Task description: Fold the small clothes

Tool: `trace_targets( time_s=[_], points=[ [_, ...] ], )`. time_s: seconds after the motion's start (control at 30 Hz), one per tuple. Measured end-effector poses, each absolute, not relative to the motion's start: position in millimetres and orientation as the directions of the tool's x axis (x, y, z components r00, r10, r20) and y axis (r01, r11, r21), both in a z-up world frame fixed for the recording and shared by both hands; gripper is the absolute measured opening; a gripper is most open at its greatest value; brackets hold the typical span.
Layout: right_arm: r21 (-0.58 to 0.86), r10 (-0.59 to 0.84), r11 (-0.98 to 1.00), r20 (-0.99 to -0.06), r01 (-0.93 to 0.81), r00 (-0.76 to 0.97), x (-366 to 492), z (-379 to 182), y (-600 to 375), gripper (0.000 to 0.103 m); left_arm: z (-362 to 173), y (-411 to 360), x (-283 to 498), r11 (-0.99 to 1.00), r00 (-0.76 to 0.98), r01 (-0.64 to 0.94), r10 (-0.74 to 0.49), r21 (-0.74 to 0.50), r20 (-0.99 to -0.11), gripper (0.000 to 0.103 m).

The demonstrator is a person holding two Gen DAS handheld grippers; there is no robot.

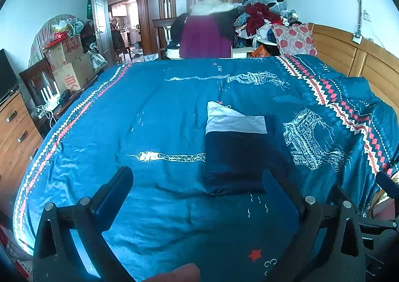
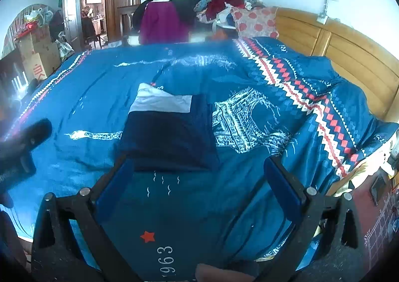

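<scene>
Dark garment (image 1: pixel 234 157) lies folded mid-bedspread (image 1: pixel 154 107), nearer the foot-side edge; my left gripper (image 1: pixel 197 182) and right gripper (image 2: pixel 197 172) spread, empty; fold looks done.

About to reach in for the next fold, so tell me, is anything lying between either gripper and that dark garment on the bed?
Nothing visible does. Only bare duvet lies between the open right hand-held gripper and the garment. The left hand-held gripper, also open, has its right finger already over the garment's near edge.
</scene>
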State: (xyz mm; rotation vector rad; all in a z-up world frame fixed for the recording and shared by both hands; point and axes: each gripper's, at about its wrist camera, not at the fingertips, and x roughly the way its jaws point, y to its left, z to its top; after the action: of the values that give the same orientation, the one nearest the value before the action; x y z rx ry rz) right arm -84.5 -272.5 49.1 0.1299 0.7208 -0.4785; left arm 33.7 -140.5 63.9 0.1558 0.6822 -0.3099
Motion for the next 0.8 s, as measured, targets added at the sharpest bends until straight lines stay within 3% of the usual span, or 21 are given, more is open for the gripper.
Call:
trace_targets(
  time_s=[0.8],
  points=[
    [-0.04, -0.359, 0.896, -0.65, 0.441, 0.67, -77.7, 60.3, -268.1, 0.103, 78.1, -135.6, 47.8, 0.954, 0.749, 0.297, -0.211, 0.034, -0.628, 0.103]
  ],
)
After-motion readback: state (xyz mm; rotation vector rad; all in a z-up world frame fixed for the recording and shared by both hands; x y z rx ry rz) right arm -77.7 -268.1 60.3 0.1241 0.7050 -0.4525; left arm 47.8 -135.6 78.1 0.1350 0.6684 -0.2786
